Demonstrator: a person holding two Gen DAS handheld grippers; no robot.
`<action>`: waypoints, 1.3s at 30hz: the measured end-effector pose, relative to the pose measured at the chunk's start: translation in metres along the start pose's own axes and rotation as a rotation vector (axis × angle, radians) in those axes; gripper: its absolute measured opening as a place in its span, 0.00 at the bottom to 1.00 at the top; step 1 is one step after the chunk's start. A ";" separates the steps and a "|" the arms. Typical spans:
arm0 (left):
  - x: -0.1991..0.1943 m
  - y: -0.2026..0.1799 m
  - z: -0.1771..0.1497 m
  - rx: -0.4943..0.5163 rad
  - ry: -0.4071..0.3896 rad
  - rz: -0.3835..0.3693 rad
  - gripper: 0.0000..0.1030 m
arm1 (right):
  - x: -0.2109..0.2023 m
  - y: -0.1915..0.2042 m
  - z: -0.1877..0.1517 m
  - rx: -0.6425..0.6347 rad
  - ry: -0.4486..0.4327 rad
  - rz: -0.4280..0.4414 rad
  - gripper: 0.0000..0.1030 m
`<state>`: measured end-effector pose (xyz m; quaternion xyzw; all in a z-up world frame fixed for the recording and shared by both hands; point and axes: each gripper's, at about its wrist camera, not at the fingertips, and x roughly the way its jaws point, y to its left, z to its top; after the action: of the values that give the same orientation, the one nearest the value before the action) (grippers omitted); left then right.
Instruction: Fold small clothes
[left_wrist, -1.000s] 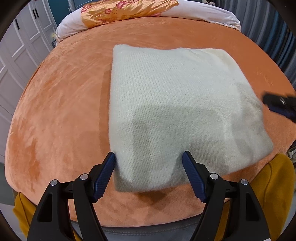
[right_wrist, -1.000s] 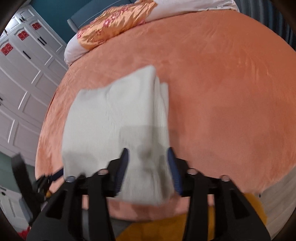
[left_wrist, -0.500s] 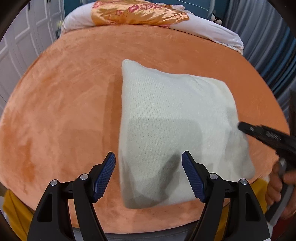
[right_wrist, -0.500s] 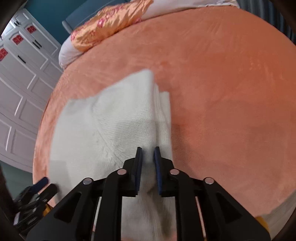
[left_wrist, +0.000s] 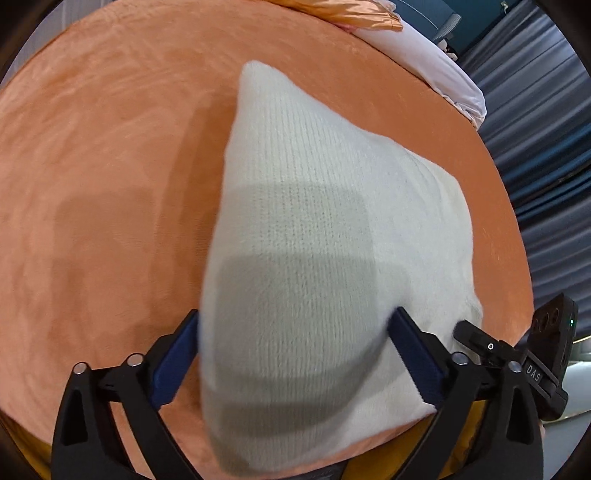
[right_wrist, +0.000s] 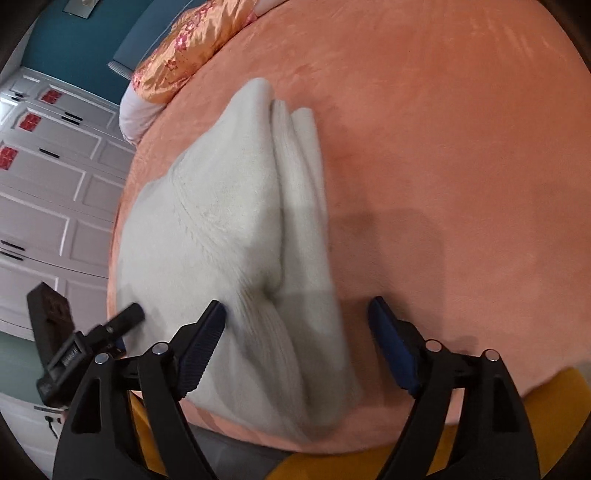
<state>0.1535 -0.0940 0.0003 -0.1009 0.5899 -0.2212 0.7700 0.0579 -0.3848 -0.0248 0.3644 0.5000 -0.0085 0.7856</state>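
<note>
Folded knit sweater on the orange bedspread

The cream-white sweater (left_wrist: 317, 236) lay folded into a thick, puffy bundle near the front edge of the orange bedspread (left_wrist: 110, 166), its stacked layers showing along the right side, well short of the floral pillow.

An orange plush bed cover (right_wrist: 461, 147) fills the view. At ten o'clock stand white wardrobe doors (right_wrist: 48, 192) and a teal wall (right_wrist: 85, 40). Grey-blue curtains (left_wrist: 546, 155) hang at three o'clock.

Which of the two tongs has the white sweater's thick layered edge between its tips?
The right tongs, opening over the sweater's stacked folds; the left tongs straddle smooth knit.
</note>
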 end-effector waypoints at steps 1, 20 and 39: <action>0.003 0.000 0.002 -0.003 0.005 -0.001 0.95 | 0.003 0.001 0.003 -0.005 0.002 0.011 0.76; 0.001 -0.016 0.005 0.094 0.031 -0.033 0.75 | 0.018 0.011 0.028 0.047 0.013 0.140 0.35; -0.125 -0.064 -0.079 0.295 0.001 -0.232 0.62 | -0.147 0.073 -0.113 -0.144 -0.153 0.034 0.34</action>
<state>0.0384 -0.0845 0.1125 -0.0541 0.5360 -0.3928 0.7453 -0.0763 -0.3167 0.1059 0.3140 0.4316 0.0131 0.8456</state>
